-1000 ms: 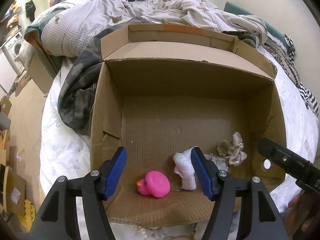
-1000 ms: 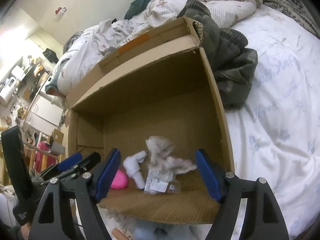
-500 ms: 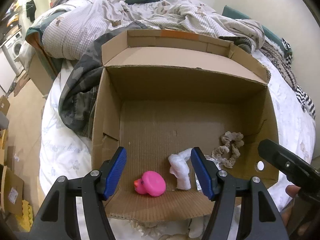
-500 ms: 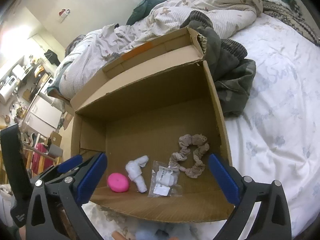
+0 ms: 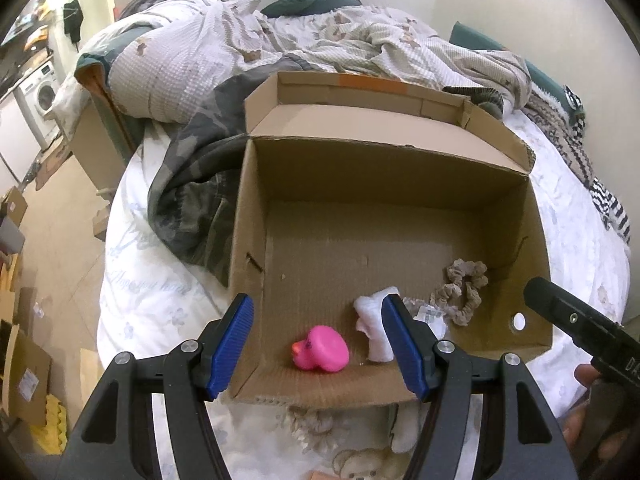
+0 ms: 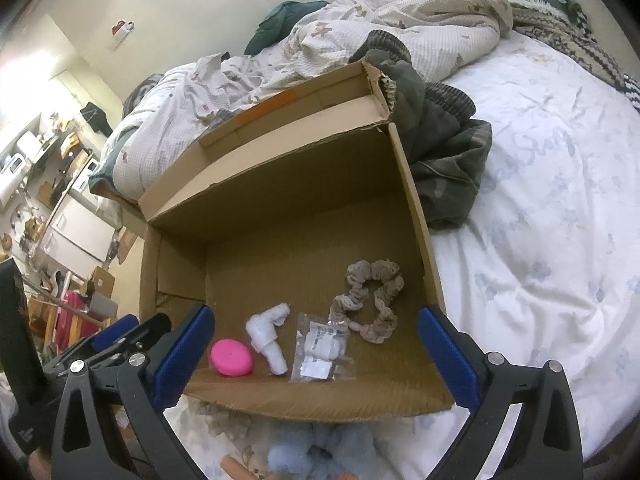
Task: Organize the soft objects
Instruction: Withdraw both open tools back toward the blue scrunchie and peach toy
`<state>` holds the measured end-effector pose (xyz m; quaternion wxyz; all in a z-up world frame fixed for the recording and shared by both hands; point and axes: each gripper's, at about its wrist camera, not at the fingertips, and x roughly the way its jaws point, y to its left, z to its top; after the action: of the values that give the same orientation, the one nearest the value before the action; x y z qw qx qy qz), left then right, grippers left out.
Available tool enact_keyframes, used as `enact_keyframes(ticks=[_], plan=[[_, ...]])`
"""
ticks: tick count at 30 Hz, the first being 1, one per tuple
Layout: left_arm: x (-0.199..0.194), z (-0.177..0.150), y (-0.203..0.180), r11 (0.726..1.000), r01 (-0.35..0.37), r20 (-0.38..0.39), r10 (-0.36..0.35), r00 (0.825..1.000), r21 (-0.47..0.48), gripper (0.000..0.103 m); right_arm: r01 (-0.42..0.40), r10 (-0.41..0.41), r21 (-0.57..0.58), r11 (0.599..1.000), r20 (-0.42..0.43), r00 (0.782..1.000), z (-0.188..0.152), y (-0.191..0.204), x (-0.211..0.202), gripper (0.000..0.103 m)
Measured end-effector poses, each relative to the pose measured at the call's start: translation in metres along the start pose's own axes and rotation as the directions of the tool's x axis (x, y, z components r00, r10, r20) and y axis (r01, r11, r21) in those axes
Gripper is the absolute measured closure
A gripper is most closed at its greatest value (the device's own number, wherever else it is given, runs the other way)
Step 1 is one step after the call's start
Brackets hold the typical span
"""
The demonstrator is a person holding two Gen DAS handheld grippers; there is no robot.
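Observation:
An open cardboard box point(image 5: 248, 216) point(image 6: 416, 216) lies on the bed. Inside it are a pink rubber duck point(image 5: 322, 354) point(image 6: 231, 357), a white soft piece point(image 5: 374, 326) point(image 6: 267, 332), a clear plastic packet point(image 6: 322, 346) point(image 5: 430, 314) and a beige scrunchie point(image 5: 462, 290) point(image 6: 372, 298). My left gripper point(image 5: 322, 346) is open and empty above the box's near edge. My right gripper point(image 6: 316, 356) is wide open and empty over the near edge. A beige scrunchie point(image 5: 310, 426) and a pale blue plush point(image 6: 316, 456) lie on the bed below the box.
A camouflage jacket point(image 5: 188, 200) point(image 6: 448, 160) lies against the box's far side. Rumpled bedding point(image 5: 320, 48) is piled behind it. The white flowered bedsheet point(image 6: 540, 220) spreads to the right. The floor with cardboard boxes point(image 5: 24, 360) lies left of the bed.
My right gripper opened wide and let go of the beige scrunchie, which now lies on the box floor. Both grippers drew back from the box.

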<state>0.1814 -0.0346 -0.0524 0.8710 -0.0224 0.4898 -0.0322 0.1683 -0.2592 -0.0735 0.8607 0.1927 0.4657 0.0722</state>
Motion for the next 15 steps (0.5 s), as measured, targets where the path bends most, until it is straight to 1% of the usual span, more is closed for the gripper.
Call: enact_keyframes(ticks=[4,10,13,15], plan=[[-0.007,-0.006,0.009,1.0,0.006,-0.004,-0.006,1.0,-0.027,0.039,0.002,-0.002,-0.018,1.0,0.001,1.0,-0.005,0.005,-0.008,0.0],[-0.02,-0.013,0.017,0.999,-0.004,0.001,0.004,1.0,-0.037,0.039,0.003,-0.003,-0.056,0.998,-0.003,1.0,-0.014,0.013,-0.02,0.0],[-0.027,-0.017,0.02,0.999,-0.011,0.006,0.011,1.0,-0.04,0.039,-0.005,0.004,-0.072,0.997,-0.01,1.0,-0.02,0.016,-0.025,0.0],[-0.031,-0.021,0.023,0.999,-0.008,0.007,0.008,1.0,-0.048,0.039,-0.026,0.025,-0.067,0.997,-0.02,0.999,-0.025,0.017,-0.028,0.0]])
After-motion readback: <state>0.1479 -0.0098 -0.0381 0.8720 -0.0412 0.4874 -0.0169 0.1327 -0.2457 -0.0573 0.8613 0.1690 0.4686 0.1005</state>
